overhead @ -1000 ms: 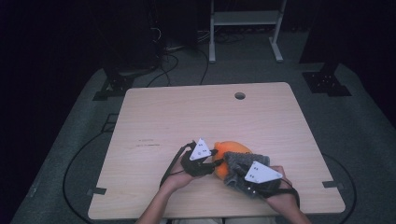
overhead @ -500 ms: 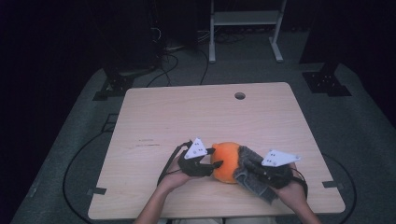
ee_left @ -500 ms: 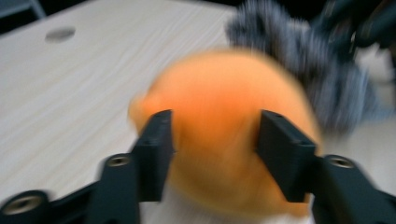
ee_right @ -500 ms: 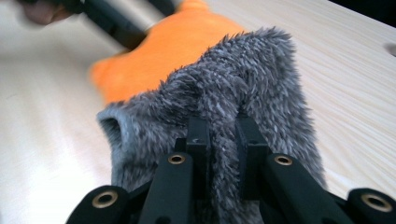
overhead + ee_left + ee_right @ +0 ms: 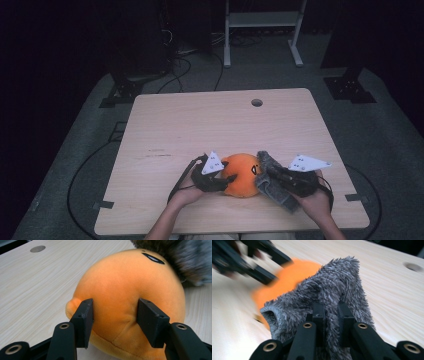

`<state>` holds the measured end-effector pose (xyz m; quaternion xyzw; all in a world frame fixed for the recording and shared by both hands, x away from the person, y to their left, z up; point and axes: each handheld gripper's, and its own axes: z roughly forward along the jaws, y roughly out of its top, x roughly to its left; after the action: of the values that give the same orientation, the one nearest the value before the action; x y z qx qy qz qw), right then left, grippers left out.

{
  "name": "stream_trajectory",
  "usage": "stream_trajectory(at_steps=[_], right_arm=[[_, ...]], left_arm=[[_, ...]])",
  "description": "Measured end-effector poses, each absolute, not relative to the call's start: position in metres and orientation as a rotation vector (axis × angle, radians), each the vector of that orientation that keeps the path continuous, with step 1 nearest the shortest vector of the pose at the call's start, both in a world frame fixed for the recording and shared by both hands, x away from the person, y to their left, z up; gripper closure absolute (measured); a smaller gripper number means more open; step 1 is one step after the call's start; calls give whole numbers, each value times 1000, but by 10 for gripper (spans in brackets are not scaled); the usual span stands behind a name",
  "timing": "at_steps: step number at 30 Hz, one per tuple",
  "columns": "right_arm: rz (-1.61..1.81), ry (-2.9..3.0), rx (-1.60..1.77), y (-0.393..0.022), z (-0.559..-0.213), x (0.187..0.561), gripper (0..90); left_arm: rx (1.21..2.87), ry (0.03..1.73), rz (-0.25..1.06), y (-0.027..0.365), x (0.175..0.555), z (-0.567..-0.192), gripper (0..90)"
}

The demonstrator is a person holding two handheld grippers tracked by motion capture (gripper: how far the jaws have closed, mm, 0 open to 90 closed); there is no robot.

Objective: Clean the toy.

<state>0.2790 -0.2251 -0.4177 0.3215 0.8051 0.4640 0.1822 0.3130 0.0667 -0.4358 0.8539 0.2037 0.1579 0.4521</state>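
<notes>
A round orange plush toy (image 5: 242,174) lies near the table's front edge, with a black mark (image 5: 153,258) on its top. My left gripper (image 5: 227,180) holds it from the left. Its jaws have just been closing, and both pads (image 5: 85,315) press into the plush (image 5: 125,285). A grey furry cloth (image 5: 279,196) hangs against the toy's right side. My right gripper (image 5: 272,176) is shut on it, and in the right gripper view the jaws (image 5: 330,315) pinch a fold of the grey fur (image 5: 332,287). The orange toy (image 5: 294,275) and the left gripper (image 5: 259,267) show blurred behind it.
The pale wooden table (image 5: 200,120) has a round cable hole (image 5: 256,102) near its far edge. On the dark floor behind stand a white frame (image 5: 260,30), black stands (image 5: 350,85) and loose cables (image 5: 190,65). Both forearms enter over the front edge.
The right gripper has pulled the grey cloth to the right and slightly up, so more of the orange toy is bare. The left hand has stayed where it was, against the toy.
</notes>
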Motion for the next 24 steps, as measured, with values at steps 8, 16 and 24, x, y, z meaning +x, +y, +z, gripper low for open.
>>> stream_trajectory(at_steps=[8, 16, 24], right_arm=[[1201, 2327, 975, -238, -431, 286, 786], [1334, 2377, 924, -227, -429, 287, 782], [1418, 2277, 971, -238, -417, 288, 779]], left_arm=[[2115, 495, 366, 69, 313, -436, 470], [2120, 484, 343, 71, 312, -437, 475], [2139, 475, 345, 70, 310, -437, 480]])
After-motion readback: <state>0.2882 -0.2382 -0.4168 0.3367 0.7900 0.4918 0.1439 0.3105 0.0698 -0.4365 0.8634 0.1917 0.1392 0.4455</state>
